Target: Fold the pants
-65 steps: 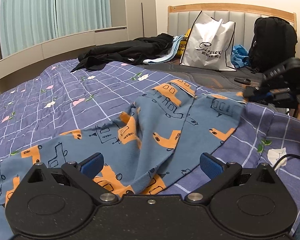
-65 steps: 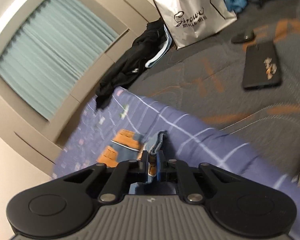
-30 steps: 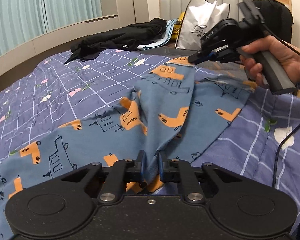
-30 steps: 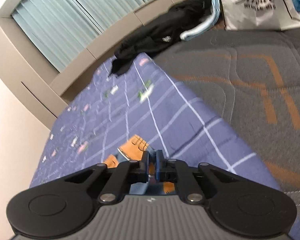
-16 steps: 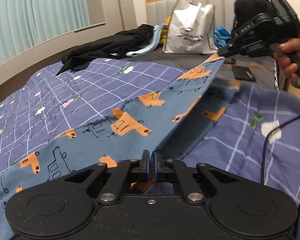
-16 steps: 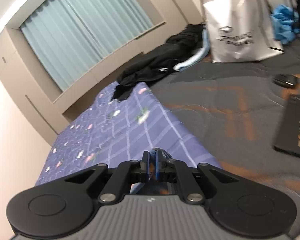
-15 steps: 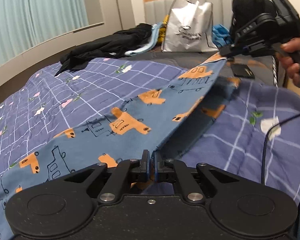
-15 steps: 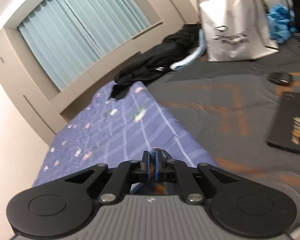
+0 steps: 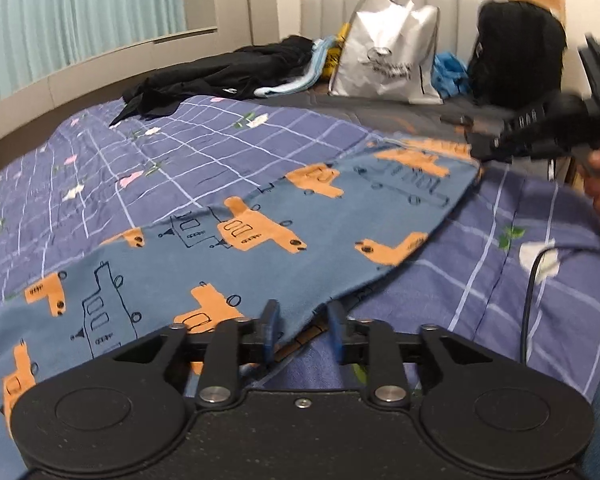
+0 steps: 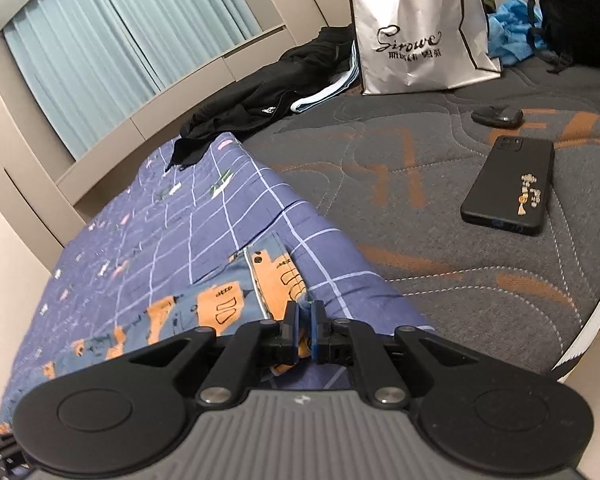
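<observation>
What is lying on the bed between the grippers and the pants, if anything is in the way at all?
Nothing visible. The left gripper is open with the edge of the pants lying between its fingers, and the right gripper sits right at the far corner of the fabric. The phone and shopping bag lie farther off on the mattress.

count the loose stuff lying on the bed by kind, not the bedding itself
clothing: 3 (blue pants with orange vehicle print, black jacket, crumpled blue garment)
bags: 2 (white paper shopping bag, black backpack)
black phone: 1
small black object: 1
total: 7
</observation>
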{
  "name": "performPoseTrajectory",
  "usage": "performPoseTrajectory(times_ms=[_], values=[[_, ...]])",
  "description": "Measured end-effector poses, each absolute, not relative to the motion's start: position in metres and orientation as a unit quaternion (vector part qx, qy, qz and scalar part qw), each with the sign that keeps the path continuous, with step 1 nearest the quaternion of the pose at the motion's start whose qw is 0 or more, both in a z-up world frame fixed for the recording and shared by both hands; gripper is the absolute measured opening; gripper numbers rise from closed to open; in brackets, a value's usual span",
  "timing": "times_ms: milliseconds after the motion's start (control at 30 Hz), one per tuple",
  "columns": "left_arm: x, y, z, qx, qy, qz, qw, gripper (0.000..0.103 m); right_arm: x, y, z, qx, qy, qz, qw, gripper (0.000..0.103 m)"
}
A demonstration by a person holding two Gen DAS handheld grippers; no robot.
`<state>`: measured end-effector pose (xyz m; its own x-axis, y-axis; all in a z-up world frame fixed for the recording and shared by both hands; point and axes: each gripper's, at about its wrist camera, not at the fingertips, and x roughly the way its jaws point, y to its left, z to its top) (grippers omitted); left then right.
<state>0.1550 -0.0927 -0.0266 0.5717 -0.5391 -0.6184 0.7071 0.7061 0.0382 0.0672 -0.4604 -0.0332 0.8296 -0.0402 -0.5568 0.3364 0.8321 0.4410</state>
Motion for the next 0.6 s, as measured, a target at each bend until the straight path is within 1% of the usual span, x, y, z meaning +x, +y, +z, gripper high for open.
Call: performPoseTrajectory(times_ms=[33, 67, 100, 133, 167, 200, 233, 300, 367, 600], values=[[0.156, -0.090, -0.025, 0.129, 0.296, -0.355, 0.877, 0.052, 0.068, -0.458, -0.032, 0.259, 0.275, -0.105, 0.920, 0.011], [0.157, -0.087, -0.025, 0.115, 0.297, -0.353, 0.880, 0.059, 0.068, -0.454, -0.030, 0.243, 0.277, -0.109, 0.923, 0.019], [0.159, -0.082, -0.023, 0.098, 0.296, -0.347, 0.884, 0.069, 0.069, -0.451, -0.028, 0.230, 0.276, -0.113, 0.926, 0.031], [0.161, -0.078, -0.022, 0.085, 0.294, -0.342, 0.888, 0.077, 0.069, -0.446, -0.026, 0.213, 0.276, -0.116, 0.930, 0.041], [0.163, -0.075, -0.021, 0.076, 0.294, -0.336, 0.892, 0.080, 0.069, -0.441, -0.024, 0.193, 0.273, -0.117, 0.935, 0.063], [0.167, -0.070, -0.019, 0.068, 0.293, -0.326, 0.896, 0.085, 0.069, -0.435, -0.021, 0.178, 0.269, -0.118, 0.939, 0.077], [0.172, -0.065, -0.018, 0.064, 0.292, -0.313, 0.902, 0.089, 0.070, -0.428, -0.019, 0.158, 0.264, -0.118, 0.944, 0.081], [0.185, -0.055, -0.013, 0.061, 0.292, -0.282, 0.912, 0.090, 0.072, -0.414, -0.015, 0.130, 0.258, -0.104, 0.952, 0.096], [0.200, -0.041, -0.008, 0.051, 0.292, -0.257, 0.920, 0.090, 0.077, -0.401, -0.014, 0.117, 0.256, -0.074, 0.957, 0.102], [0.272, 0.024, 0.013, -0.014, 0.322, -0.177, 0.930, 0.091, 0.104, -0.355, -0.019, 0.086, 0.273, 0.036, 0.957, 0.103]])
